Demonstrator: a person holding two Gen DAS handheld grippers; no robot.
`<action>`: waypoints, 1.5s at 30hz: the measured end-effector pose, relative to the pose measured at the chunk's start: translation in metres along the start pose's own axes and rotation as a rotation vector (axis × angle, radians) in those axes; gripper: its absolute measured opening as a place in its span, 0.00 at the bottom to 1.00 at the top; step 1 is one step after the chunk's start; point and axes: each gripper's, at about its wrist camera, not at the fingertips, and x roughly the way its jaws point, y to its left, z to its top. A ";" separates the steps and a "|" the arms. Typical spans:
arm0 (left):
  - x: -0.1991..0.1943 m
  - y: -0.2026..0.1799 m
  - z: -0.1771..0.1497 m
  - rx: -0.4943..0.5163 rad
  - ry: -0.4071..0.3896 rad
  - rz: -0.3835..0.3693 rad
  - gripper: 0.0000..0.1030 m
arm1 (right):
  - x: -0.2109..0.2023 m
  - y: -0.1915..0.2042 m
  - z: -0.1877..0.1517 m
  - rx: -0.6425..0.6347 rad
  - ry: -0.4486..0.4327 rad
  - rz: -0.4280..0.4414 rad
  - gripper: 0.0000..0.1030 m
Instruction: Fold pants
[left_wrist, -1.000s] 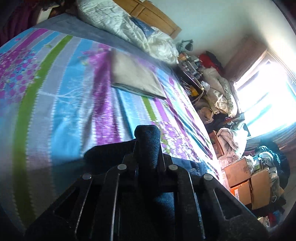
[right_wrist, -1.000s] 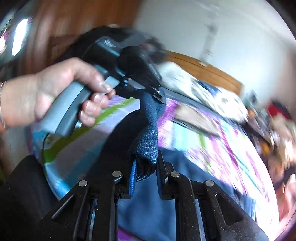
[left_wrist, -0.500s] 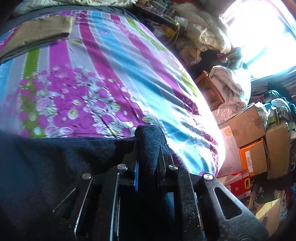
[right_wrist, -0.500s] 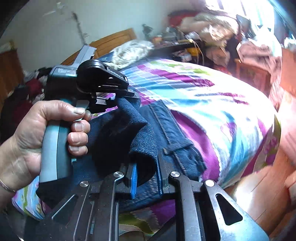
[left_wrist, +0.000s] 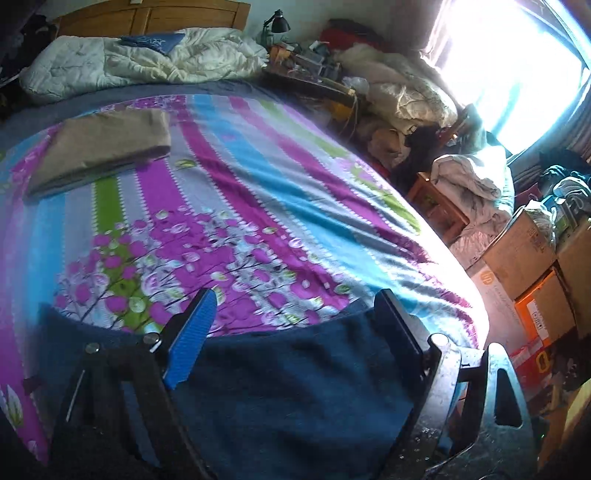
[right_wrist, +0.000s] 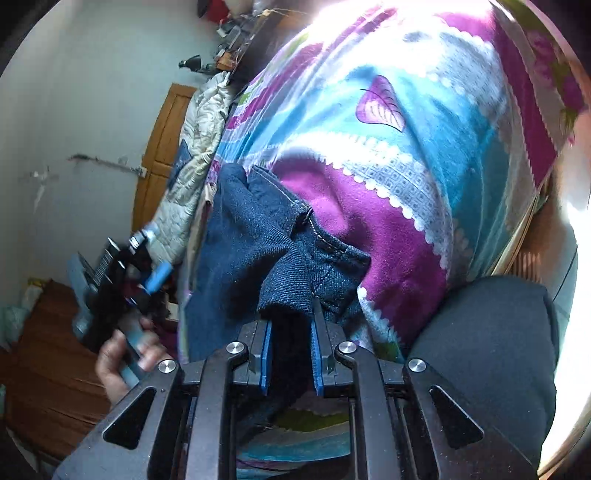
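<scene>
1. My left tool: jaws spread wide, gripping nothing; the blue pad of one finger shows on the left, the other finger is dark. It sits low over the near edge of the bed.
2. My right tool: jaws set narrowly apart with a fold of dark denim between the blue pads; I cannot tell whether the pads actually pinch the cloth.
3. Pants: dark blue jeans, lying on the bed at its near edge, waistband and stitched seam toward the right tool; in the left wrist view the denim spreads flat beneath the open fingers.
4. Bedspread: striped purple, blue, green and grey, with a floral print.
5. Folded tan garment: flat on the bedspread, well apart from the jeans.
6. White quilt: bunched against the wooden headboard.
7. My left hand: wrapped round the left tool's handle, seen from the right wrist view.
8. Cardboard boxes: stacked beside the bed, near the window.
</scene>
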 end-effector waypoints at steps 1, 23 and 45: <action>0.000 0.013 -0.007 -0.013 0.016 0.026 0.84 | -0.001 0.003 0.000 -0.007 -0.001 0.000 0.18; -0.013 0.083 -0.064 -0.163 0.080 0.067 0.86 | -0.060 0.042 0.013 -0.195 -0.229 -0.259 0.37; -0.028 0.120 -0.051 -0.183 -0.027 -0.051 0.92 | 0.112 0.181 0.054 -0.756 -0.097 -0.286 0.06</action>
